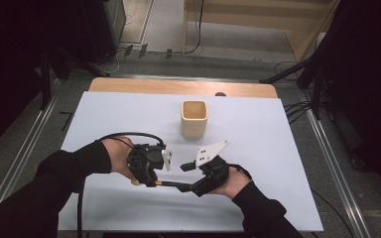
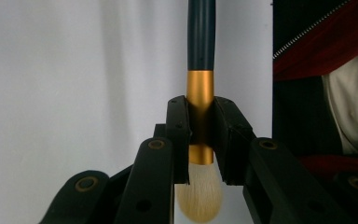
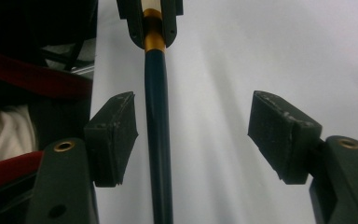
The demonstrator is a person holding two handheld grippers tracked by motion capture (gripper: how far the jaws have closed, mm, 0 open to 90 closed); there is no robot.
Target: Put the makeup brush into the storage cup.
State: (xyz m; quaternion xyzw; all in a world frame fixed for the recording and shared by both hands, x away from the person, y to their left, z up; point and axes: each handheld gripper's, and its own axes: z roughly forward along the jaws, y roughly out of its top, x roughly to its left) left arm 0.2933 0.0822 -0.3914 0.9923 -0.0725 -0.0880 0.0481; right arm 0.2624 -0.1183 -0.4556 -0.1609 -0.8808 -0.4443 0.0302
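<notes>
We see the high view lit from above: the white desk top (image 1: 278,148) is bright and even, while the room around it falls to near black at both side edges. The whole picture is soft and a little grainy. A faint shadow lies on the desk beside the cup (image 1: 194,119). In the left gripper view the brush (image 2: 200,84) shows a dull gleam on its gold band, its bristles blurred at the bottom edge. In the right gripper view the near pads (image 3: 114,135) are soft, and pale streaks of shadow cross the white desk top.
</notes>
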